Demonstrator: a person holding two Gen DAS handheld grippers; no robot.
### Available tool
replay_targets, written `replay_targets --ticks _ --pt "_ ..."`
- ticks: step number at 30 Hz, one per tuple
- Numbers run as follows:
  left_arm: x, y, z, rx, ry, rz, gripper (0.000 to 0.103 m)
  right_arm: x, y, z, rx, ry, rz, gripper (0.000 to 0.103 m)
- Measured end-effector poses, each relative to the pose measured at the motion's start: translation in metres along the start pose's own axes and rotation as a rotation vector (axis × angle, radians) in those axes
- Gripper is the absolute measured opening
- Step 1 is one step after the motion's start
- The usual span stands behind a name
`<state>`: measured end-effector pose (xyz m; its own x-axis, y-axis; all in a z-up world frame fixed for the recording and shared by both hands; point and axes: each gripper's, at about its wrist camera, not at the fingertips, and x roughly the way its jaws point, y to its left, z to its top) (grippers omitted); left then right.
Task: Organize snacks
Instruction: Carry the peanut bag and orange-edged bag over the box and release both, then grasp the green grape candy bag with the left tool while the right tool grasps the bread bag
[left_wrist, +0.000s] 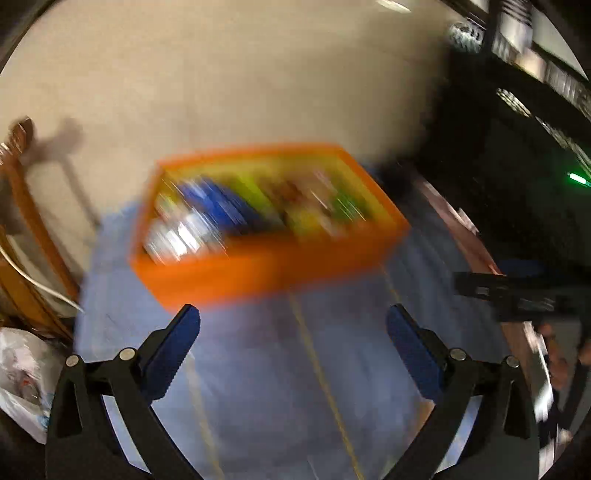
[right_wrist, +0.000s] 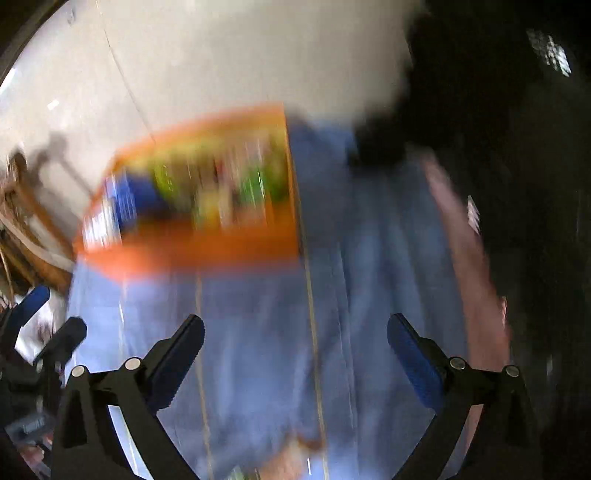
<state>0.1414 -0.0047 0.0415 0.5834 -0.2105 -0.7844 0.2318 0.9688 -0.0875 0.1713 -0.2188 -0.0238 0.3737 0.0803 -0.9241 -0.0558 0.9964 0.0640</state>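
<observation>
Both your left gripper (left_wrist: 293, 319) and right gripper (right_wrist: 295, 328) hang spread wide and empty over the blue cloth (left_wrist: 266, 369). At 12 o'clock stands the orange box (left_wrist: 258, 273) full of snacks (left_wrist: 221, 210). Everything is blurred, so a careless reach may push the box away.

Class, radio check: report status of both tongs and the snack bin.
Left tongs open, empty. Right tongs open, empty. Orange bin of snacks ahead on blue cloth, untouched. View blurred; nothing seen blocking.

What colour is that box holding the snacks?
Orange. The box shows best in the left wrist view, standing on a blue cloth, though the picture is blurred.
</observation>
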Motion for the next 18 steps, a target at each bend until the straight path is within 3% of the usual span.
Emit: replay_targets --ticks 2,5,7,10,12,15,16,17,18 --pt "-0.004 -0.03 -0.051 0.078 0.045 -0.076 0.099 0.018 -0.01 -0.046 0.025 0.109 -0.007 0.099" --pt "-0.002 -0.073 -0.111 0.243 0.11 -0.126 0.099 0.052 -0.017 -0.1 0.071 0.27 0.009 0.099" --pt "0.003 -0.101 -0.15 0.379 0.109 -0.103 0.099 0.075 -0.019 -0.126 0.139 0.366 0.04 0.099" --pt "0.015 -0.132 -0.192 0.54 0.097 -0.105 0.099 0.094 -0.015 -0.136 0.162 0.421 0.034 0.099" --pt "0.023 -0.14 -0.204 0.554 0.103 -0.142 0.099 0.106 -0.01 -0.137 0.176 0.459 0.033 0.099" --pt "0.042 -0.155 -0.223 0.608 0.081 -0.097 0.099 0.116 0.003 -0.135 0.136 0.483 -0.009 0.1" --pt "0.042 -0.152 -0.224 0.557 0.046 -0.126 0.099 0.118 0.006 -0.133 0.13 0.485 -0.018 0.1" --pt "0.046 -0.15 -0.225 0.521 0.061 -0.14 0.099 0.118 0.007 -0.132 0.139 0.472 -0.019 0.1" --pt "0.049 -0.147 -0.225 0.47 0.086 -0.177 0.088 0.117 0.012 -0.13 0.132 0.457 -0.022 0.098"
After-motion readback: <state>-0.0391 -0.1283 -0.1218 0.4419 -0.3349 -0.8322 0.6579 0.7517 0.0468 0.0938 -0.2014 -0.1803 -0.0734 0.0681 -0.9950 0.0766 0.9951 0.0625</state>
